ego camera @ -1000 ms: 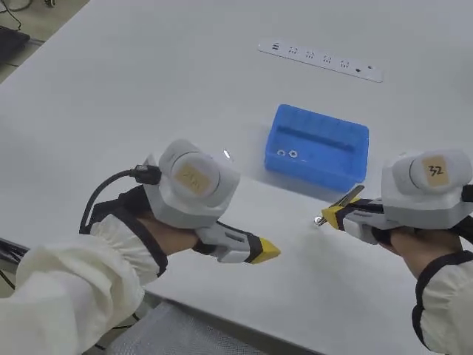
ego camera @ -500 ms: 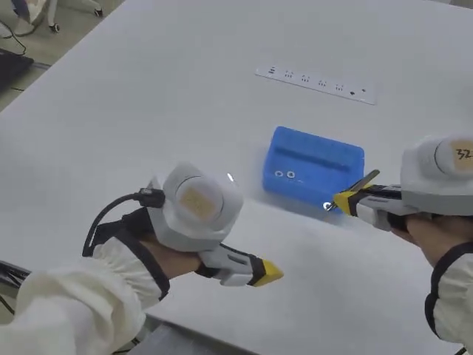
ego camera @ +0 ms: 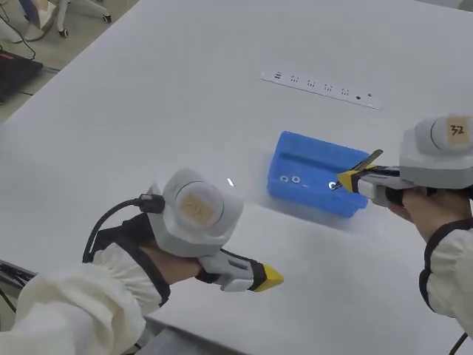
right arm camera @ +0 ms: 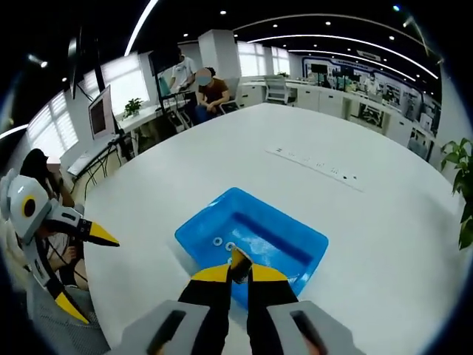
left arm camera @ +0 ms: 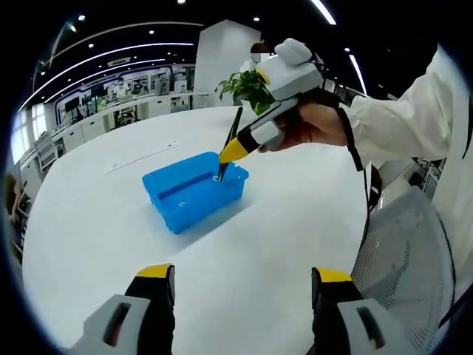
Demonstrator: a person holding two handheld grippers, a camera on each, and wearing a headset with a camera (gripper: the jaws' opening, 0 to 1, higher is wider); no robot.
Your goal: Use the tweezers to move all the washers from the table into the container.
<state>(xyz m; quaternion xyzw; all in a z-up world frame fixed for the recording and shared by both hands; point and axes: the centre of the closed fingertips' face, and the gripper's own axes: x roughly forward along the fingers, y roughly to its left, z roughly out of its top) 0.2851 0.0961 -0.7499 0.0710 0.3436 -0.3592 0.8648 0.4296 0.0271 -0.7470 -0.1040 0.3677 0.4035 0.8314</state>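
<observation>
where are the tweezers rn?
Head view, right side: the tweezers, shut in the right gripper, reach over the blue container's right end, just right of the two washers inside.

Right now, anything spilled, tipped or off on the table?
Nothing stands out: the blue container sits flat, two washers lie inside it, and the right gripper holds the tweezers over it.

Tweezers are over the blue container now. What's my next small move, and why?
Probably ease the squeeze of the right hand-held gripper so the tweezers open: their tip seems to hold a washer over the container, where two washers already lie.
</observation>
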